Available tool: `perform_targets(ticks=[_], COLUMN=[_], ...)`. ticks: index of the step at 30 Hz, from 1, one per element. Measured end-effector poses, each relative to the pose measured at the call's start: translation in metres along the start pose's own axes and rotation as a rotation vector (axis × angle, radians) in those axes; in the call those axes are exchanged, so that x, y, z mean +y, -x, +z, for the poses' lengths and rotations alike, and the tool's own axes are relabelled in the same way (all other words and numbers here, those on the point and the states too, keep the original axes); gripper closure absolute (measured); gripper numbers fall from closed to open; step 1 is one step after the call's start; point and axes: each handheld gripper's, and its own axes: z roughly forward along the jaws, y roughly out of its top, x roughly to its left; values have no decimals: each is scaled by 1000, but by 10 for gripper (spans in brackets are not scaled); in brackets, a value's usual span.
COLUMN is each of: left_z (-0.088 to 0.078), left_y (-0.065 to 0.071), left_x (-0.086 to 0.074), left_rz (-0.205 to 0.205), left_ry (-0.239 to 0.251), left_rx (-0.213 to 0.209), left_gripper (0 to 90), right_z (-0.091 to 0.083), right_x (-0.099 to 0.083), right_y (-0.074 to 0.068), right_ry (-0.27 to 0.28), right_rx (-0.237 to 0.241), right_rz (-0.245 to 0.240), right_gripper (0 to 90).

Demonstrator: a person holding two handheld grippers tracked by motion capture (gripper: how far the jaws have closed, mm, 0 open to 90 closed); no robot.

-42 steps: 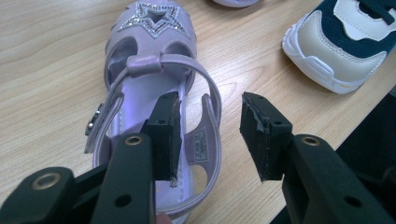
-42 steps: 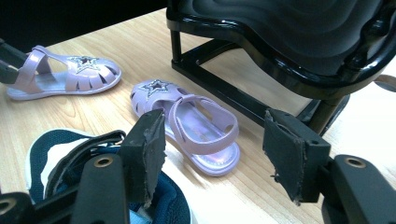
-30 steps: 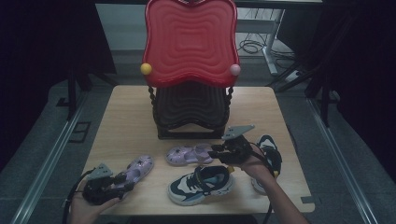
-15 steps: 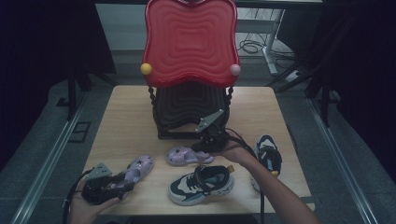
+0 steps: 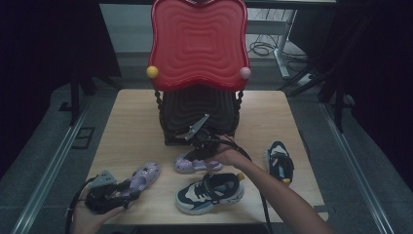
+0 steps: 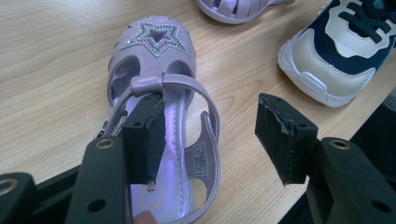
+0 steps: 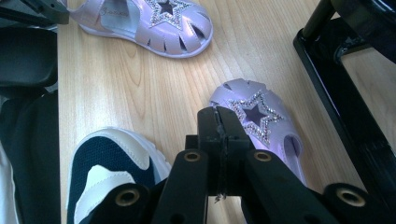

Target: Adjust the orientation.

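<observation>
Sandals: my left tongs (image 6: 210, 140) had just been opening, straddling one sandal (image 6: 161, 93); right tongs (image 7: 219, 122) clenched empty above the other sandal (image 7: 266, 123).

Dim high view; bright, sharp gripper views.

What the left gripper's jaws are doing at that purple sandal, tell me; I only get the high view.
Observer: The left gripper is open, and its jaws have just been opening. One pad sits inside the near sandal, and the other is outside it, over the table.
Operator: Now report the right gripper.
Observer: The right gripper is shut, pads pressed together, with nothing visible between them.
Operator: Say where its tip is.
Observer: At the edge of the other sandal, beside its glitter star.
</observation>
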Motion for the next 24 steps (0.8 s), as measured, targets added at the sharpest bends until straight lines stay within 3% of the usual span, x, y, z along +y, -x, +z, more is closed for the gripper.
perform_targets(ticks=[4, 8, 11, 15, 24], left_z=[-1, -1, -2, -2, -3], left_y=[-1, -1, -1, -1, 0], left_x=[0, 0, 0, 0, -1], left_rz=[-3, -4, -5, -6, -4], left_ry=[3, 4, 5, 5, 8], left_rx=[1, 3, 3, 4, 6], left_gripper=[429, 428, 426, 426, 424], right_z=[2, 0, -12, -19, -16], right_x=[0, -3, -14, -25, -35], right_y=[3, 9, 23, 34, 48], right_ry=[-1, -12, -3, -27, -57], right_rx=[-2, -40, -107, -160, -216], right_rz=[7, 18, 70, 96, 111], right_gripper=[893, 893, 895, 896, 896])
